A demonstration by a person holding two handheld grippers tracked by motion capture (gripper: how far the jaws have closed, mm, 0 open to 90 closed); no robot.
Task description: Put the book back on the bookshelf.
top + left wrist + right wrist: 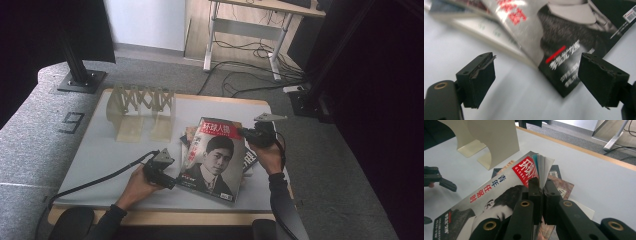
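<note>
The right claw [246,133] is pinching the far right corner of the top magazine [212,159], its jaws pressed together on the cover and the pages beneath. In the right gripper view, the right claw [541,185] is gripping the magazine [486,202] at the corner beside the red title block, and the page edges are fanning slightly just above the jaws. The gripped corner is sitting raised above the magazines underneath, while the near end of the magazine is resting low, close to the counter [100,165].

The left claw [169,183] is standing spread, with nothing between its jaws. In the left gripper view, the left claw [536,82] is pointing at the near left corner of the magazine [564,50]; that corner is lying between and just beyond the two pads, touching neither.

The magazine is lying tilted across a small stack of other magazines [189,135] at the middle right of the counter. A cream folding rack [141,107] is standing at the far left of the counter, well apart from the stack
</note>
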